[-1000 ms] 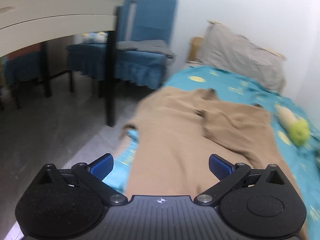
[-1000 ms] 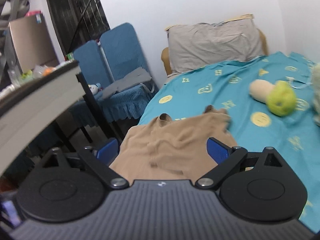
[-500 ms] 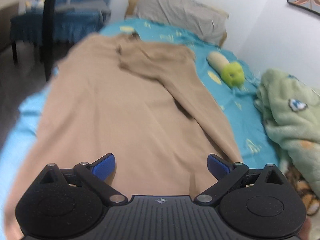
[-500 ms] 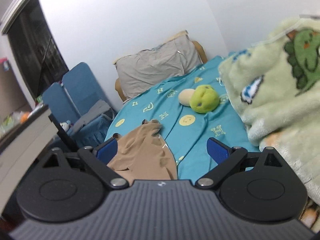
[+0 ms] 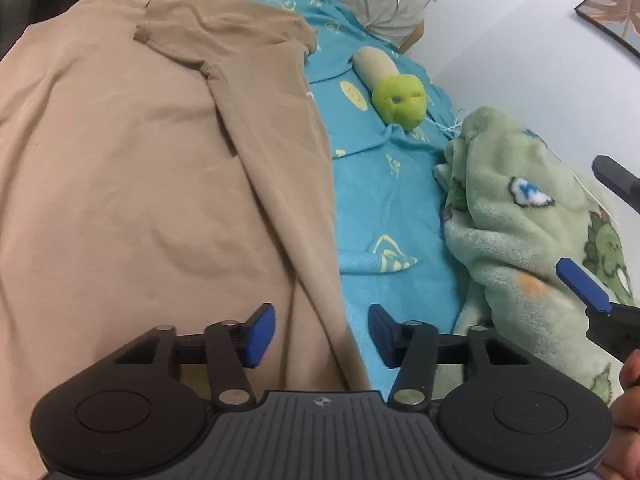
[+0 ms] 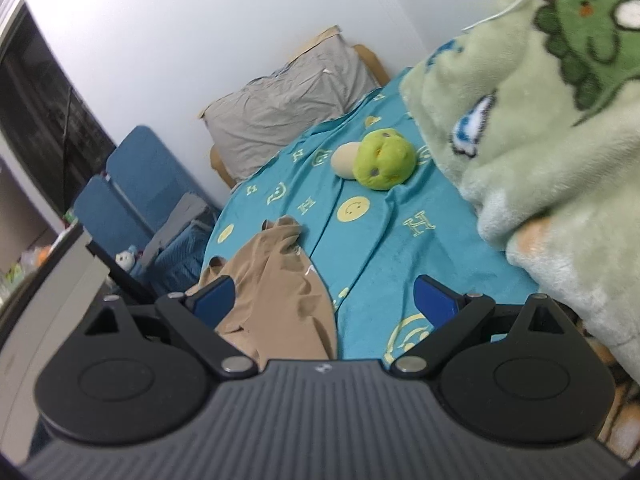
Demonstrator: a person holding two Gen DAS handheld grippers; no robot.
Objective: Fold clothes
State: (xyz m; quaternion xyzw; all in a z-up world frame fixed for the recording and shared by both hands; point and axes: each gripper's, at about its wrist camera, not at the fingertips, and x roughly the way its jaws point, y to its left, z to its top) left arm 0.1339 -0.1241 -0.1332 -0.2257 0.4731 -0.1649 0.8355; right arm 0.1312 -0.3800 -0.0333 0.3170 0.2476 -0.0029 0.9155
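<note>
We see the bed (image 5: 396, 200) under a teal sheet, with the tan shirt (image 5: 132, 184) spread flat across its left half. A green blanket (image 5: 532, 240) is heaped at right. Our left gripper (image 5: 322, 334) hovers over the shirt's right edge, jaws partly apart, holding nothing. Our right gripper (image 6: 324, 300) hovers wide open, empty. A plush toy (image 5: 396, 94) lies near the pillow (image 6: 292, 108).

Setting was a home bedroom — a bed under a teal printed sheet (image 6: 372, 248), a grey pillow (image 6: 288, 108) against the white wall, a green dinosaur fleece blanket (image 6: 552, 128) and a green plush toy (image 6: 384, 160). Blue-covered chairs (image 6: 132, 184) stood beside the bed; a framed picture (image 5: 612, 8) hung on the wall.
</note>
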